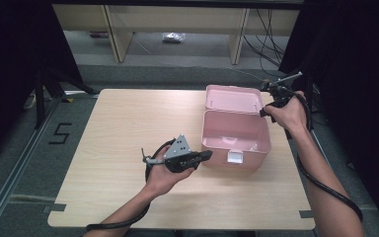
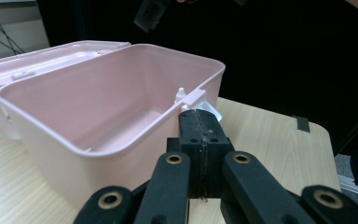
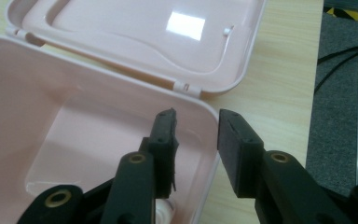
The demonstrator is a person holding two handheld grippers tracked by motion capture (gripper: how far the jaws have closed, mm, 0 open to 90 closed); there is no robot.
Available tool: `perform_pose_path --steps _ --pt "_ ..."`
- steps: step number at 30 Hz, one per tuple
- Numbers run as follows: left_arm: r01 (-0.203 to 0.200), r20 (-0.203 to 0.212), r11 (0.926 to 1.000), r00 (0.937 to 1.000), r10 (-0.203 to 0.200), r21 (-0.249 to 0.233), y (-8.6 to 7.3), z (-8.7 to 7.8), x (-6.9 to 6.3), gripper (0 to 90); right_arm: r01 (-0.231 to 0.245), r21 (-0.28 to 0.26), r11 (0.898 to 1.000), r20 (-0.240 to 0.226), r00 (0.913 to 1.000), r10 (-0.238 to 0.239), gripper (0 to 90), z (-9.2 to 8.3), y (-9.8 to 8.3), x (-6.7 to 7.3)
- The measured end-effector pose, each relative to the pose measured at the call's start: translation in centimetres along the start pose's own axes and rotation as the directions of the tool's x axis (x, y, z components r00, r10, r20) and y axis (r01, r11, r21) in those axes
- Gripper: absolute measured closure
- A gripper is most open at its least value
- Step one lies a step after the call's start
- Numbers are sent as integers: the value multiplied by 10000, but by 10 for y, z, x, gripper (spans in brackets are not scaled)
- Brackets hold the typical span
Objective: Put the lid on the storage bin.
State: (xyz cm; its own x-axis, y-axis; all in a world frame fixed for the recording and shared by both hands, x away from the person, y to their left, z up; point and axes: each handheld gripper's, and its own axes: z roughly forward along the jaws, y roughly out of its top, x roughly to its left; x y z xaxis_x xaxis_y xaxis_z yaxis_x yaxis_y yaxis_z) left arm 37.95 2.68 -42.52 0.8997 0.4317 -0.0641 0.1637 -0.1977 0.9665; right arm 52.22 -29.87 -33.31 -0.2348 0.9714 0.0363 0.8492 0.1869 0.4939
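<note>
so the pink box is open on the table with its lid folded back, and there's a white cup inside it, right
Not quite. The pink box is open on the table with its lid folded back, but nothing lies inside it: the high view and the right gripper view show a bare pink floor.

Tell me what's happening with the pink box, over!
Left gripper shut, empty, by the pink box front latch. Right gripper open, jaws astride the box's right wall. Lid flipped back. Nothing in the way.
</note>
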Motion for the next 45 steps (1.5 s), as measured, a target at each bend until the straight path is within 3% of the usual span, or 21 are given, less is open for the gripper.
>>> perform_pose_path --steps 3,5,8,11,15,16,19,20,21,25,27,29,30,33,35,36,38,39,40,43,45 --pt "-134 94 9999 9999 133 51 1 7 -3 897 -237 -65 9997 52 9997 238 687 1 4 -3" --pt "-217 134 9997 9997 215 108 1 12 -4 897 -759 26 9971 -5 9971 759 690 1 6 -2" --pt "-257 185 9996 9995 254 141 1 18 -4 897 -419 -113 9991 91 9991 421 700 5 9 -9" --pt "-270 257 9995 9993 267 135 1 25 -4 898 -838 -83 9964 63 9965 839 713 9 13 -11" --pt "-284 315 9993 9991 276 236 0 34 -5 898 -692 -297 9972 219 9973 698 740 16 21 -17" --pt "-315 327 9992 9990 306 266 -1 37 -6 898 -954 -245 9951 226 9951 960 746 18 23 -16" --pt "-360 345 9989 9988 349 308 -3 44 -7 897 -830 -335 9960 340 9959 841 760 23 30 -19" --pt "-388 339 9987 9987 377 333 -3 47 -7 898 -1086 -297 9936 353 9933 1096 763 25 33 -18" --pt "-421 348 9987 9985 411 297 -4 49 -8 898 -858 -391 9955 457 9951 875 765 27 36 -21" --pt "-575 297 9974 9980 562 436 -5 58 -9 898 -956 -433 9945 547 9937 979 761 37 45 -25" --pt "-607 289 9971 9978 594 453 -6 62 -9 897 -1267 -303 9915 526 9904 1282 762 41 48 -25" --pt "-644 307 9967 9975 630 496 -7 65 -10 898 -984 -351 9945 691 9925 1006 760 47 52 -30" --pt "-668 301 9966 9974 653 493 -8 67 -10 898 -1315 -291 9909 653 9889 1332 760 49 53 -29" --pt "-720 241 9959 9972 708 544 -11 71 -10 898 -1071 -304 9938 826 9906 1093 751 57 57 -36" --pt "-716 200 9960 9973 707 536 -12 74 -10 898 -1197 -294 9924 841 9890 1218 749 61 58 -38" --pt "-717 197 9958 9973 707 562 -13 75 -10 898 -1519 -252 9881 796 9849 1535 749 62 59 -37" --pt "-690 197 9965 9975 682 468 -13 77 -10 898 -1296 -264 9912 867 9875 1314 748 65 60 -41" --pt "-774 197 9958 9969 765 485 -13 78 -11 898 -1592 -194 9871 781 9840 1602 746 66 60 -40" --pt "-801 182 9955 9967 793 497 -13 79 -11 898 -1357 -226 9905 880 9866 1371 745 69 61 -42" --pt "-804 171 9960 9967 797 390 -14 82 -12 898 -1587 -152 9872 757 9843 1594 744 73 62 -42" --pt "-816 94 9962 9966 813 316 -14 82 -12 898 -1393 -242 9900 777 9870 1408 744 76 63 -43"
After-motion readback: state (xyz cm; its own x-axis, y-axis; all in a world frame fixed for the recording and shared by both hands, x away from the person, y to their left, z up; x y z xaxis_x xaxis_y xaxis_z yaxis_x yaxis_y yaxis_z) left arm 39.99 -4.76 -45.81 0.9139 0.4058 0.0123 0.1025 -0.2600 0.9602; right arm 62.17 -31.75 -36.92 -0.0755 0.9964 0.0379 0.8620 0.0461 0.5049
